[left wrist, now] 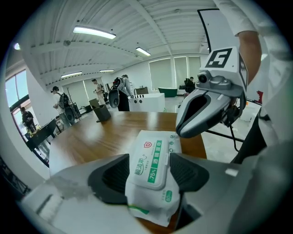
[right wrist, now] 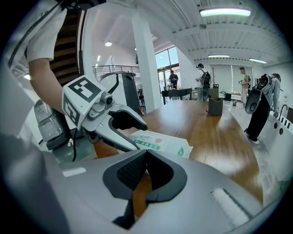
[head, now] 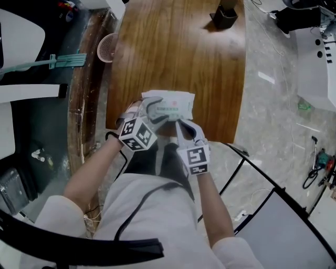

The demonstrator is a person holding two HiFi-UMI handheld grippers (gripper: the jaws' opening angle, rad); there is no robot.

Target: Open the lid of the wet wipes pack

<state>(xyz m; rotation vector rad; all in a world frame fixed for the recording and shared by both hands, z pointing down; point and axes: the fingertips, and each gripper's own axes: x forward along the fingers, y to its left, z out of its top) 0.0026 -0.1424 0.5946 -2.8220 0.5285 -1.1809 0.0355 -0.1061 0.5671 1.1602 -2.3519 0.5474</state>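
The white wet wipes pack [head: 169, 103] with a green label lies flat on the wooden table [head: 173, 47], close to its near edge. Its white lid [left wrist: 147, 172] is down. My left gripper [head: 154, 119] is open, its jaws standing on either side of the pack [left wrist: 158, 144], with the pads [left wrist: 110, 178] beside it and not pressing. My right gripper [head: 182, 126] hovers just right of the pack's near corner. In the right gripper view its jaws [right wrist: 145, 154] meet at the tips with nothing between them, and the pack [right wrist: 160, 140] lies just beyond them.
A dark box [head: 226, 16] stands at the table's far end. A pink basket [head: 107, 47] sits on the floor left of the table. A grey marble floor [head: 273, 79] lies to the right. Several people [right wrist: 258, 109] stand far off in the room.
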